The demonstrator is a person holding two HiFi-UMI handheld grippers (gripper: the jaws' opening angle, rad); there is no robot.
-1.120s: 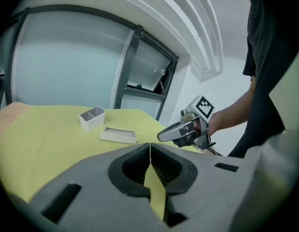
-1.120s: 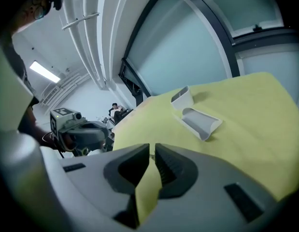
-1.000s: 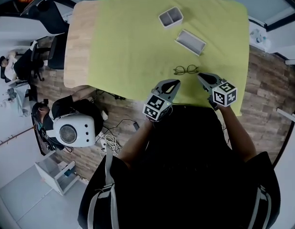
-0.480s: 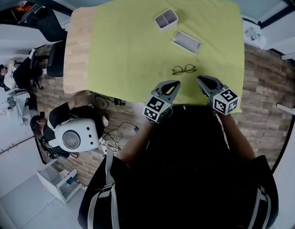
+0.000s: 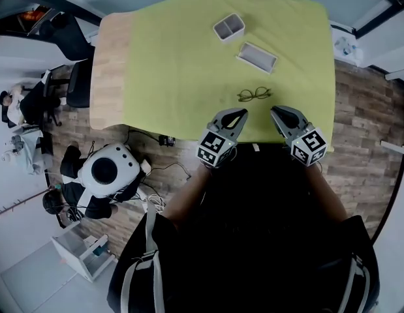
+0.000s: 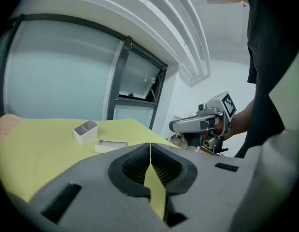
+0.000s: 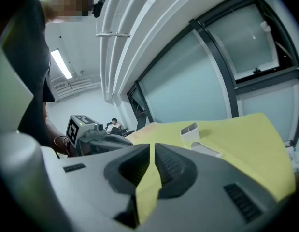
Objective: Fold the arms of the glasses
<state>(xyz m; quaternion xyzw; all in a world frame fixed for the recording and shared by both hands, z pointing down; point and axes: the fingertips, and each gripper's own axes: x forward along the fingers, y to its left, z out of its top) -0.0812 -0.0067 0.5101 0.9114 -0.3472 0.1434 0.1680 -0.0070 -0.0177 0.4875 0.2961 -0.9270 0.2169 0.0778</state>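
The glasses (image 5: 254, 95), thin dark frames, lie on the yellow-green cloth (image 5: 182, 64) near its front edge; whether the arms are open is too small to tell. My left gripper (image 5: 239, 113) hovers just in front of them and to the left, jaws shut on nothing. My right gripper (image 5: 277, 112) hangs in front and to the right, also shut and empty. In the left gripper view the left gripper (image 6: 149, 145) has its pads touching. In the right gripper view the right gripper (image 7: 152, 145) shows only a thin slit. Neither gripper view shows the glasses.
A white two-compartment box (image 5: 228, 27) and a flat white tray (image 5: 257, 57) sit further back on the cloth. Bare wooden tabletop (image 5: 110, 64) runs along the left. A white round machine (image 5: 107, 171) stands on the floor below the table's front edge, among cables.
The right gripper has drawn back a little toward the person. The left gripper and the glasses stay put. The white machine on the floor has shifted.
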